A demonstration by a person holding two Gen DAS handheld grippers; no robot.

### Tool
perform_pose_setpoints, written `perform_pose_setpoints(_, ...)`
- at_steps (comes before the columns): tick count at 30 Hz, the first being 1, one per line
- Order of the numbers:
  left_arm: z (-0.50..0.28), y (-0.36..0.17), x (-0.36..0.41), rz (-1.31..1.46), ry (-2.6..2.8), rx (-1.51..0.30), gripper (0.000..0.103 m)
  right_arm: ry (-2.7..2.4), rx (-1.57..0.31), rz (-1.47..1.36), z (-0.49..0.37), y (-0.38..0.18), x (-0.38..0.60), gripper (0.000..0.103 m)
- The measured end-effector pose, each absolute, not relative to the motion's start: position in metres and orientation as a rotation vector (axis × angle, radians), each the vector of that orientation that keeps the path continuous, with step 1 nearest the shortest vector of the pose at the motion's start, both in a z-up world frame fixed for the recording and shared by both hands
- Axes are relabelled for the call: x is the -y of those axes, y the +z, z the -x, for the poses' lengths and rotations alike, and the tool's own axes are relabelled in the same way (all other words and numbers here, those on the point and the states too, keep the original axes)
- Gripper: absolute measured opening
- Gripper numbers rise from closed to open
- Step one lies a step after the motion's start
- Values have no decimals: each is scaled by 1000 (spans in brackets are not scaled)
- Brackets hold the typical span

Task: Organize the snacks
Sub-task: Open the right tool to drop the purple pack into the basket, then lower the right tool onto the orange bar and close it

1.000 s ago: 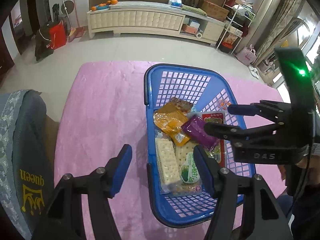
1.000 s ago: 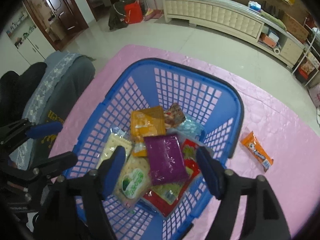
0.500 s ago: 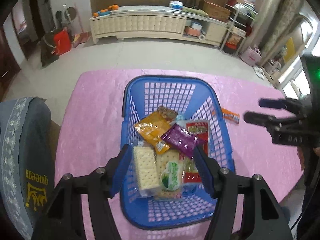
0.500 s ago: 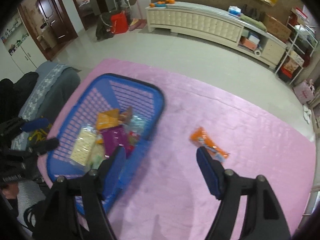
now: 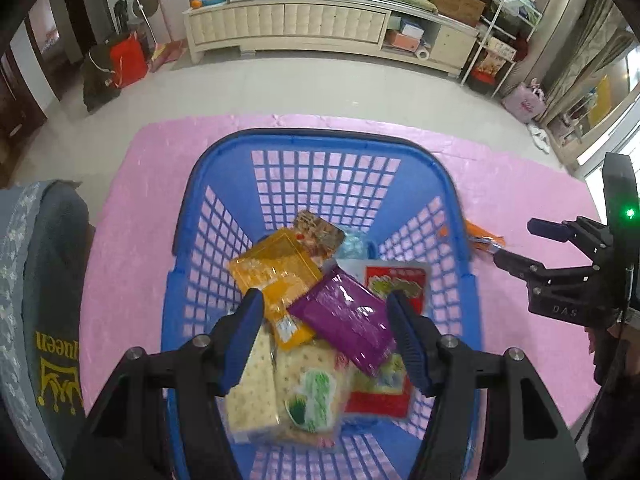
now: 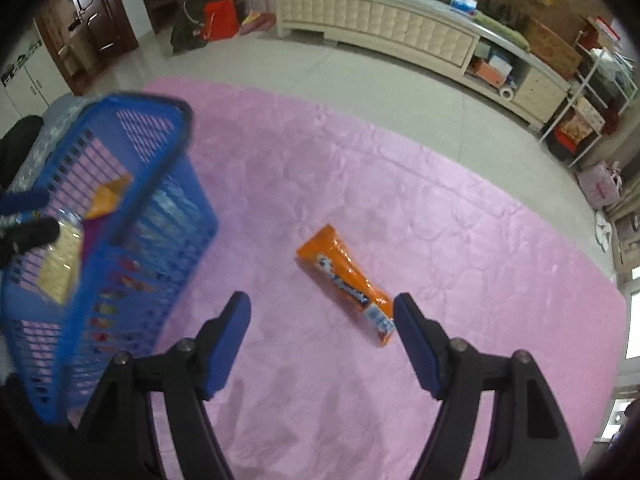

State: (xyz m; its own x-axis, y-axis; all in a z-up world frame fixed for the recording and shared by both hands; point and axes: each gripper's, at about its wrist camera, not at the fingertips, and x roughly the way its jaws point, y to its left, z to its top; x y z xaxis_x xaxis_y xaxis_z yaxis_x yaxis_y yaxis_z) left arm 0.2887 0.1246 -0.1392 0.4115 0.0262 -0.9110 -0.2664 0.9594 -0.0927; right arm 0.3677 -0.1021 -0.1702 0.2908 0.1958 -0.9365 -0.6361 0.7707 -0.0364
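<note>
A blue plastic basket (image 5: 320,168) sits on the pink table cloth and holds several snack packs, among them a purple pack (image 5: 344,316), an orange-yellow pack (image 5: 276,268) and cracker packs (image 5: 256,392). My left gripper (image 5: 326,340) is open and empty above the basket's near end. My right gripper (image 6: 322,340) is open and empty, low over the cloth, just short of a long orange snack pack (image 6: 344,280) that lies right of the basket (image 6: 120,216). The right gripper (image 5: 516,244) also shows in the left wrist view, beside the orange pack (image 5: 482,236).
A grey chair back with yellow lettering (image 5: 40,300) stands at the table's left edge. The pink cloth (image 6: 440,240) stretches right of the basket. Beyond the table are tiled floor and a long white cabinet (image 5: 320,28).
My right gripper has swung right, from over the basket to the orange pack on the cloth. My left gripper has shifted right and now sits centred over the basket.
</note>
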Motion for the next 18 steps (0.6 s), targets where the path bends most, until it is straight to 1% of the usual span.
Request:
perform_pose_setpoints(6, -308, -160, -123, 263, 171, -1160, 62, 573, -1149, 496, -385, -211, 105, 77)
perform_pose_setpoints(9, -317, -161, -121, 289, 153, -1158, 62, 566, -1161, 484, -393, -223, 104, 77)
perform_pose_setpoints(10, -318, -161, -120, 294, 144, -1159, 62, 568, -1167, 473, -395, -226, 104, 75)
perform_pose_setpoints(12, -322, -161, -119, 274, 140, -1159, 62, 579, -1182, 463, -397, -232, 103, 67)
perform_pose_setpoints(14, -323, -162, -116, 255, 146, -1161, 62, 575, -1182, 483, -398, -235, 101, 49)
perform_pose_setpoints(15, -323, -162, -116, 259, 144, -1163, 62, 576, -1183, 483, -396, -236, 100, 45)
perform_pose_setpoints(17, -317, -162, -120, 300, 126, -1161, 62, 581, -1189, 479, -392, -235, 100, 31)
perform_pose_setpoints(18, -316, -161, -120, 316, 116, -1160, 62, 579, -1194, 482, -389, -234, 100, 26)
